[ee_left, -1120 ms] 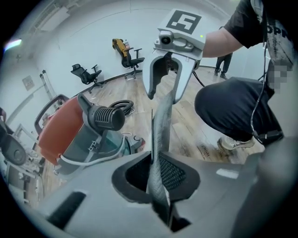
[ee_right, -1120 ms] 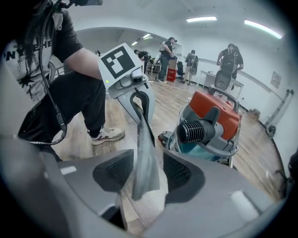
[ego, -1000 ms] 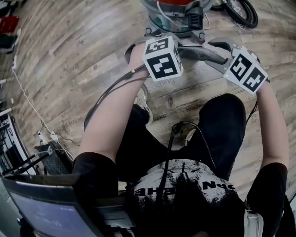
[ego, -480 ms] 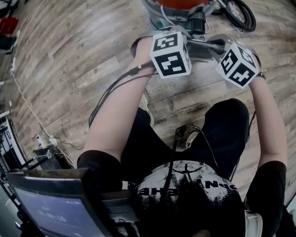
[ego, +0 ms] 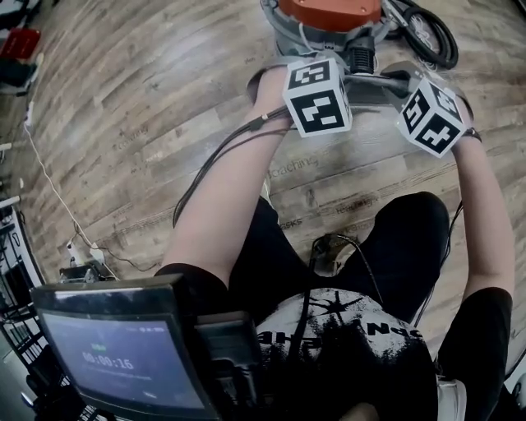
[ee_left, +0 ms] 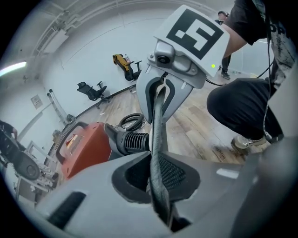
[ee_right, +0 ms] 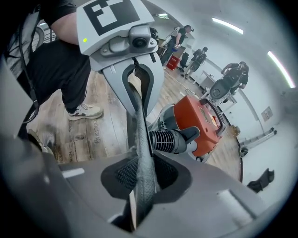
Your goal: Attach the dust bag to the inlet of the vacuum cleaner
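Lying beside the vacuum cleaner [ego: 329,11], coiled hose [ego: 448,45].

Floor: grey-brown wood planks [ego: 123,123].
Walls: I see a plain white wall [ee_left: 98,44].
Light: ceiling strips [ee_right: 227,25], lit.
Furniture: black office chairs [ee_left: 98,89] along it.

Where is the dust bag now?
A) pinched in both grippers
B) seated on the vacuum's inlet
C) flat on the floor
A: the dust bag runs between the left gripper, just tightened on it, and the right gripper, whose fingers just closed on it then eased slightly.
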Tool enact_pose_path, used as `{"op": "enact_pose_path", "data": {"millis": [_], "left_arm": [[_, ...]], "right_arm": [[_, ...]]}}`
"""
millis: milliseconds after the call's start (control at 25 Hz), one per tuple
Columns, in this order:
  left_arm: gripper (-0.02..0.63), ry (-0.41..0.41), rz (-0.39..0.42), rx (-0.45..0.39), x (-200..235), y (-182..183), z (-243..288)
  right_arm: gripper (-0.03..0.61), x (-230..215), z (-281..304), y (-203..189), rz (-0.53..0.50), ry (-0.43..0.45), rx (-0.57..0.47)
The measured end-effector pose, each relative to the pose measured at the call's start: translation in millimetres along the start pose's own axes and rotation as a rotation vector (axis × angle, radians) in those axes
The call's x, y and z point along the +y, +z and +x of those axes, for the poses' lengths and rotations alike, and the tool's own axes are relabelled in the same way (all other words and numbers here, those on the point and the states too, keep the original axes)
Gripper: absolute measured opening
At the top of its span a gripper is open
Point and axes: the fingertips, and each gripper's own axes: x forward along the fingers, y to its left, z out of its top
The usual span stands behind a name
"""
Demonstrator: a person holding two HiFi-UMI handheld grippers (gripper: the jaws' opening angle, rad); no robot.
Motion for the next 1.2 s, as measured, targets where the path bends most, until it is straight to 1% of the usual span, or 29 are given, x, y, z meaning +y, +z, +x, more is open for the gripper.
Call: {"op": "enact_pose_path", "data": {"millis": [120, 200, 360, 480, 760, 960, 1040, 1120, 1200], "left_arm": [[0.029, -0.003, 0.002, 0.017, 2.1, -4.2, 4.5], [0.031, 0.004, 0.010, 0.031, 2.9, -6.1, 6.5], [0.031, 0.005, 0.024, 0.046, 4.3, -5.8, 12.9], [0.031, 0.006, 0.023, 0.040, 6.4, -4.3, 17.4], [0.031, -0.001, -0.008, 0.033, 14.1, 1.7, 20.1], [0.031, 0.015, 0.028, 0.013, 13.1, 16.3, 20.1], [0.031, 0.015, 0.040, 0.007, 12.4, 20.8, 21.3], [0.031, 0.007, 0.020, -0.011, 12.2, 20.7, 20.8], [0.031, 0.001, -0.023, -0.019, 13.8, 12.4, 18.9]], "right_arm": [[0.055, 0.4, 0.8, -0.7, -0.015, -0.010, 0.000], [0.043, 2.6, 2.4, -2.5, -0.021, -0.007, 0.011], [0.037, 2.6, 7.7, -9.1, -0.006, 0.000, 0.037], [0.035, 0.0, 11.4, -13.7, 0.016, -0.002, 0.039], [0.040, -11.4, 17.4, -19.7, 0.075, -0.025, 0.043], [0.041, -11.2, 25.5, -31.5, 0.139, -0.048, 0.048], [0.041, -11.6, 26.7, -35.0, 0.148, -0.059, 0.052], [0.041, -12.7, 23.0, -33.7, 0.141, -0.068, 0.047], [0.043, -13.7, 17.2, -25.0, 0.111, -0.070, 0.037]]}}
